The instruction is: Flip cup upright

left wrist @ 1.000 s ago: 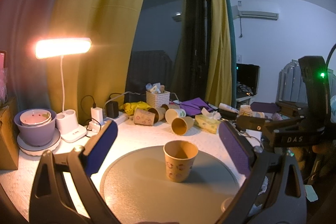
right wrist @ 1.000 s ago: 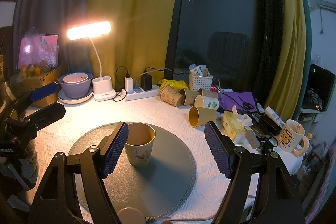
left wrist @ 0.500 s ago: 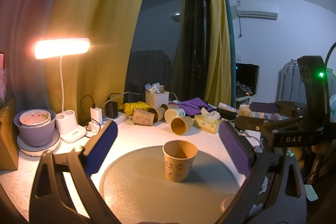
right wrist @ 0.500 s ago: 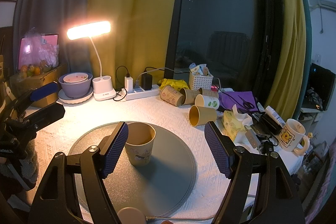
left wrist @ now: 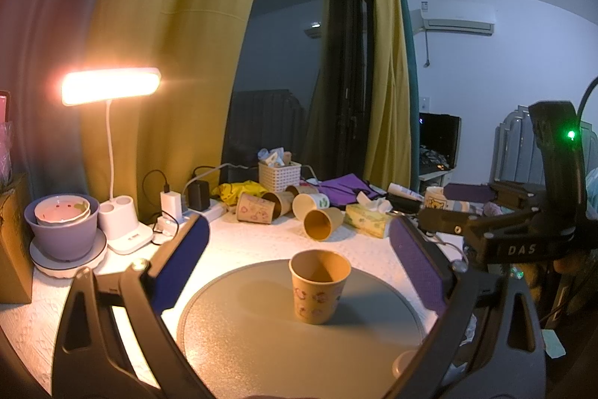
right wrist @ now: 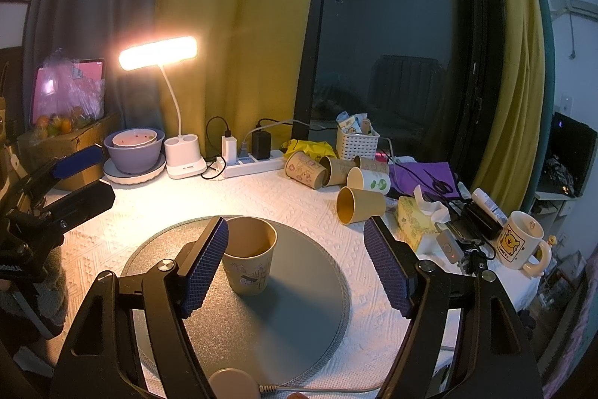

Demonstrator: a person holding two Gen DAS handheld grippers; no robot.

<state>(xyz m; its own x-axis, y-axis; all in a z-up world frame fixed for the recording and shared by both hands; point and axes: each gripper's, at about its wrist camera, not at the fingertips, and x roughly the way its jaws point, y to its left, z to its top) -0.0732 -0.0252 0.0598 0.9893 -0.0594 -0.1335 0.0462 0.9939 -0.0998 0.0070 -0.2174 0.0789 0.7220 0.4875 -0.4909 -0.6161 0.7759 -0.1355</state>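
Note:
A tan paper cup (left wrist: 318, 286) with small flower prints stands upright, mouth up, on the round grey mat (left wrist: 243, 335). My left gripper (left wrist: 299, 257) is open and empty, with the cup between and beyond its blue pads, untouched. In the right wrist view the same cup (right wrist: 249, 254) stands on the mat (right wrist: 299, 316), just behind the left blue pad (right wrist: 203, 268). My right gripper (right wrist: 295, 264) is open and empty. Each gripper shows at the other view's edge: the right one (left wrist: 523, 230), the left one (right wrist: 56, 189).
Several paper cups (right wrist: 336, 171) lie on their sides at the back, next to a white basket (right wrist: 357, 143), a power strip (right wrist: 250, 163) and a tissue pack (right wrist: 418, 223). A lit desk lamp (right wrist: 183, 152) and stacked bowls (right wrist: 134, 152) stand at back left. A mug (right wrist: 521, 243) stands right.
Almost nothing has changed. The left wrist view has shifted very slightly; the cup stays upright on the mat and both grippers stay open.

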